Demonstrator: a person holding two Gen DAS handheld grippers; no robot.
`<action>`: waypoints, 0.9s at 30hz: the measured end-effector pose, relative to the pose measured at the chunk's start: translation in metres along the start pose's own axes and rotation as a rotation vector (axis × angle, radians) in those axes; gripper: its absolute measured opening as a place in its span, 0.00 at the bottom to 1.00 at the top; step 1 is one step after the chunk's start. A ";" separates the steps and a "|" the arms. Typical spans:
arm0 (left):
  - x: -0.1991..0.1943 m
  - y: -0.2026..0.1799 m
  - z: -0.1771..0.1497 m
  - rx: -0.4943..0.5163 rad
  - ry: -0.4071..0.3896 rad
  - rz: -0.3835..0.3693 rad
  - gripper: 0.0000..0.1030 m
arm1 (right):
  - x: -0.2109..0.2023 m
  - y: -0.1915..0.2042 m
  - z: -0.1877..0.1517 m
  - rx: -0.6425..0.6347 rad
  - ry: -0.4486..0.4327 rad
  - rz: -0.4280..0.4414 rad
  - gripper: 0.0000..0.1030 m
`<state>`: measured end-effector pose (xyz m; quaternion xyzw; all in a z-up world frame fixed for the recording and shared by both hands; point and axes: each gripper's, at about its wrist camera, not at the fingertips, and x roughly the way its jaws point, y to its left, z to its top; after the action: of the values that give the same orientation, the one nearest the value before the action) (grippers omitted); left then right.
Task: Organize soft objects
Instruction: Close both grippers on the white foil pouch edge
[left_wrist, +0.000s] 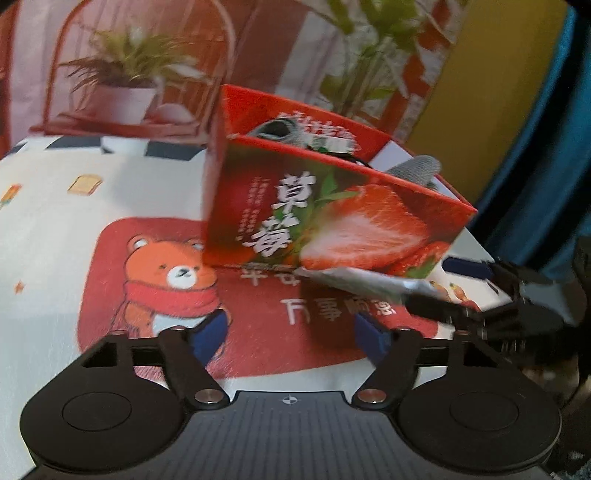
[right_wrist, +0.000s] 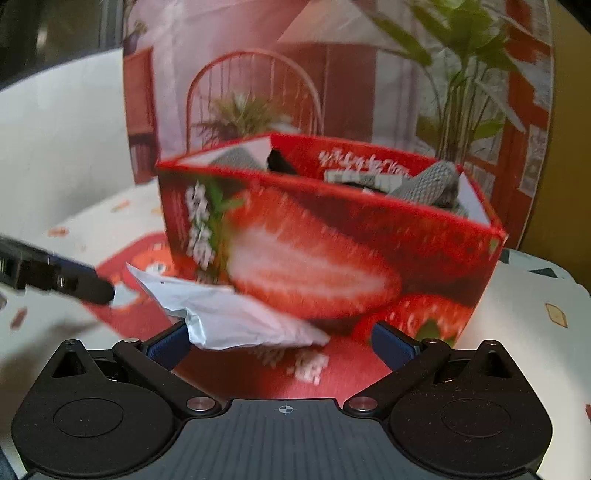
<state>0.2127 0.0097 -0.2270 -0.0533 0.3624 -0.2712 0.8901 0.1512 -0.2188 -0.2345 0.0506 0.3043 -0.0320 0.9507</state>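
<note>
A red strawberry-print box (left_wrist: 325, 218) stands on the cloth, also in the right wrist view (right_wrist: 325, 243). Grey soft items (left_wrist: 415, 170) poke out of its top; they also show in the right wrist view (right_wrist: 428, 186). A white flat packet (right_wrist: 236, 317) lies in front of the box, touching my right gripper's left finger. In the left wrist view the packet (left_wrist: 354, 280) sits at the tip of the other gripper's finger. My left gripper (left_wrist: 291, 338) is open and empty, short of the box. My right gripper (right_wrist: 284, 341) is open, with the packet between its fingers.
A white tablecloth with a red bear panel (left_wrist: 166, 280) covers the table. A printed backdrop with plants and a red chair (left_wrist: 140, 74) stands behind the box. A blue curtain (left_wrist: 546, 147) hangs at the right.
</note>
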 end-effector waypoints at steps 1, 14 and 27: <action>0.003 -0.003 0.002 0.020 0.002 -0.010 0.67 | 0.000 -0.003 0.003 0.016 -0.006 0.002 0.99; 0.043 -0.025 0.033 0.209 -0.045 -0.056 0.56 | 0.002 -0.012 0.019 0.048 -0.062 0.050 0.77; 0.071 -0.027 0.042 0.168 -0.029 -0.156 0.49 | 0.020 -0.010 0.027 -0.018 -0.040 0.078 0.52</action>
<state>0.2709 -0.0540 -0.2325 -0.0103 0.3203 -0.3682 0.8728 0.1819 -0.2324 -0.2252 0.0534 0.2833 0.0067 0.9575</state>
